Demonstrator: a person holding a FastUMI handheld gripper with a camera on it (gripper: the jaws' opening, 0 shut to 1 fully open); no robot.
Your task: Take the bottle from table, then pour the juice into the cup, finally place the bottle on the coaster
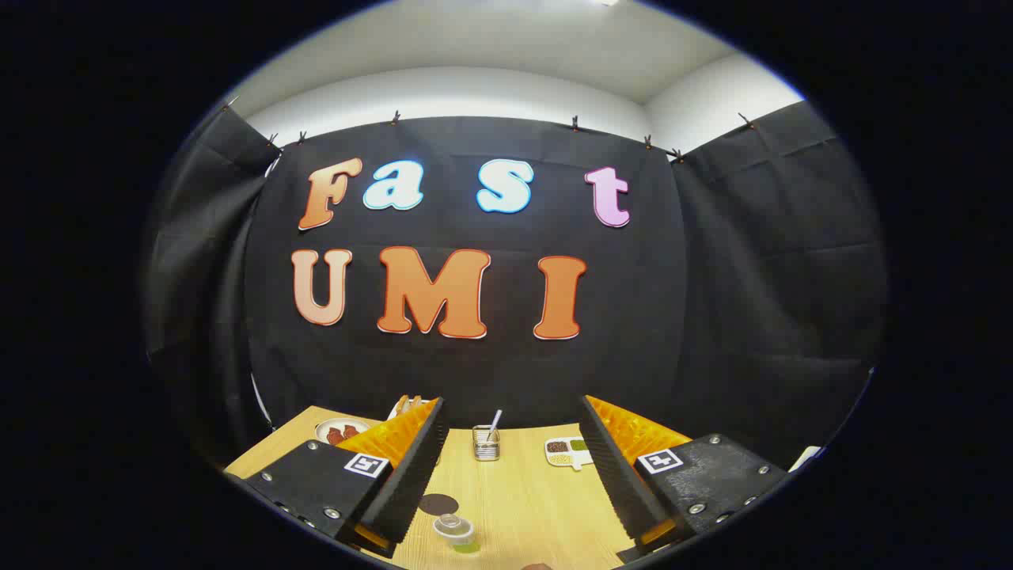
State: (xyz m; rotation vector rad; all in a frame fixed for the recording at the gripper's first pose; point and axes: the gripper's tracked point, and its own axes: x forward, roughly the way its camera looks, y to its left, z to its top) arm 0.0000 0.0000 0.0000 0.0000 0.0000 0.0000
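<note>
The hand-held gripper (510, 483) is held high above the wooden worktop (522, 491) and looks almost level toward the booth wall, so the things lie low between its fingers. Its fingers are wide apart and hold nothing. Beyond the left finger (407, 467) lies a small plate with red food (342, 431). Between the fingers, nearer the left one, a dark round coaster (438, 503) lies flat, probably waiting for the bottle. Just below it stands a small clear cup (453, 529) with greenish liquid at its base. Farther ahead stands a mesh holder with a straw (486, 442), and then a small divided dish (568, 451). No bottle can be recognised; a dark object (538, 566) at the bottom is too cut off to name.
</note>
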